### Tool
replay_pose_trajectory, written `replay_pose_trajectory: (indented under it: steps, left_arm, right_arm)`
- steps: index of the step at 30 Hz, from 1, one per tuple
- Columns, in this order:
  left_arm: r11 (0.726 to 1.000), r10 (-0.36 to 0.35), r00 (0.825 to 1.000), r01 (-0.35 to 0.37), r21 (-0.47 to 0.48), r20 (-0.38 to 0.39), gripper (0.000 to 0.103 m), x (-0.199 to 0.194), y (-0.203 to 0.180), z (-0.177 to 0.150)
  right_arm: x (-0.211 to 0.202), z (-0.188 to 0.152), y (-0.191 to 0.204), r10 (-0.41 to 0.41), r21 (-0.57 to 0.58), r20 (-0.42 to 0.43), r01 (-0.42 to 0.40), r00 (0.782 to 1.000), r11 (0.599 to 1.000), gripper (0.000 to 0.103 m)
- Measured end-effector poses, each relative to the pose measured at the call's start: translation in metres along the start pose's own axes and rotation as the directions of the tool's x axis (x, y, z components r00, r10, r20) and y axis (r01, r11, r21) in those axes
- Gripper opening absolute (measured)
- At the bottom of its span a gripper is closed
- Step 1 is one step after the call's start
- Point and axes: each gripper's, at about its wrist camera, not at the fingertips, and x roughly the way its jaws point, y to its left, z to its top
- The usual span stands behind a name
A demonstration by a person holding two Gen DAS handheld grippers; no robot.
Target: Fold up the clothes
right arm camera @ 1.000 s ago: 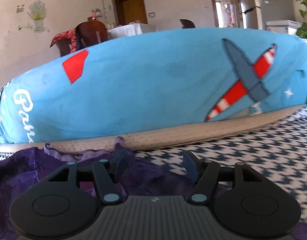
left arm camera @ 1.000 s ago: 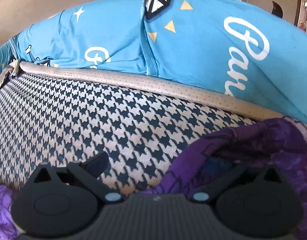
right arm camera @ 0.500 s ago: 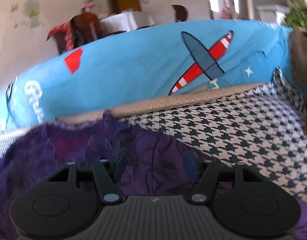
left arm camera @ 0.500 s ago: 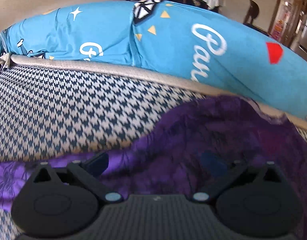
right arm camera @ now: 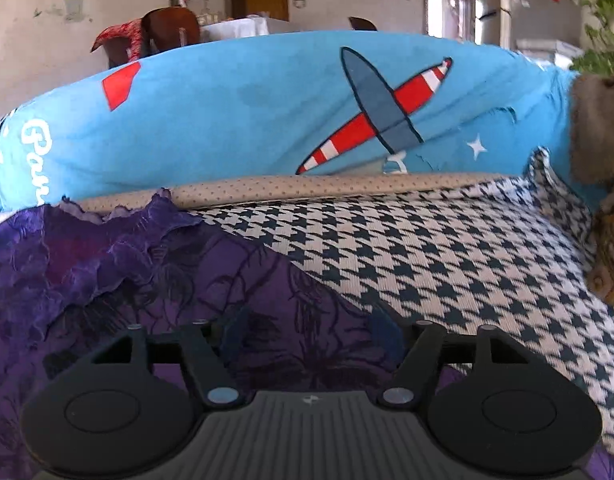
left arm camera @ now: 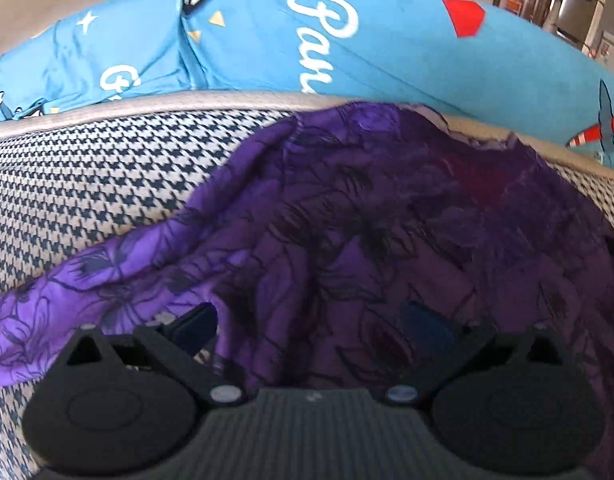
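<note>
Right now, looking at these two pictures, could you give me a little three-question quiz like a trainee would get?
1. True or false: the purple garment lies on a plain white sheet.
2. Which picture is printed on the blue cover behind it? A) an airplane B) a fish C) a car
3. Fill in: the cloth under the garment is the black-and-white ______ cloth.

Key
1. False; it lies on the patterned cloth.
2. A; a red-and-white striped airplane.
3. Checked.
</note>
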Motion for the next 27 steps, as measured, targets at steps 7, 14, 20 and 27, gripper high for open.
replay_pose_trajectory:
  steps: [7,14,20,27]
  left_arm:
    - [1.0,-0.02,0.999,0.02,0.007,-0.038,0.103,0.006,-0.008,-0.001]
    - [1.0,-0.007,1.0,0.007,-0.004,-0.03,0.103,0.004,-0.009,0.0]
    - [1.0,-0.011,0.999,0.012,0.014,-0.038,0.103,0.009,-0.014,-0.005]
    - [0.995,-0.01,0.997,0.018,0.101,-0.078,0.103,0.015,-0.032,-0.02]
  right_arm:
    - [0.002,-0.001,0.003,0.013,0.009,0.016,-0.013,1.0,1.0,0.036]
    - [-0.005,0.001,0.005,0.006,0.018,0.031,-0.006,1.0,1.0,0.008]
    - [-0.023,0.017,-0.004,-0.109,0.081,0.124,0.099,0.986,0.992,0.007]
    - [0.007,0.007,-0.006,-0.214,0.087,0.013,0.212,0.977,0.973,0.006]
